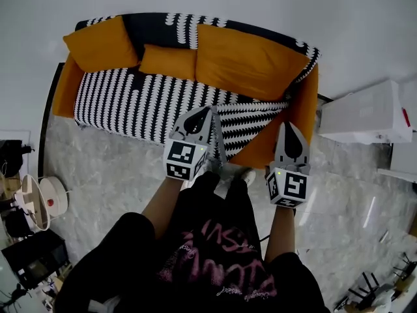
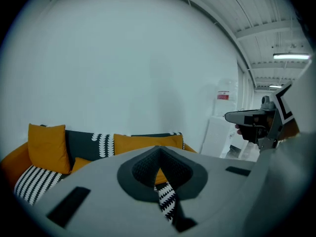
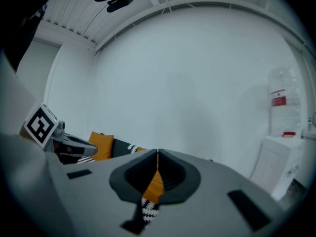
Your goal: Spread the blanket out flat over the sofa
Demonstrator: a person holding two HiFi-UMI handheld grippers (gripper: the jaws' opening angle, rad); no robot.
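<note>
The left gripper (image 1: 208,111) and the right gripper (image 1: 287,125) are hovering with jaws pressed shut on nothing, just before the orange sofa's (image 1: 65,87) front edge, where the black-and-white blanket (image 1: 130,103) is lying over seat and backrest, its right corner skewed, with open marble floor (image 1: 117,175) behind.

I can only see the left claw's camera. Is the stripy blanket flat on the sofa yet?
Observer: Not quite. In the head view the blanket covers most of the seat, but its corner at the right end lies crooked, and the sofa shows bare orange there.
Child: I can see the other claw. What's under it?
Observer: The right claw hovers over that bare orange end of the sofa.
Child: Is it open?
Observer: No. Its own view shows the jaws together. I cannot tell whether they pinch any cloth.
</note>
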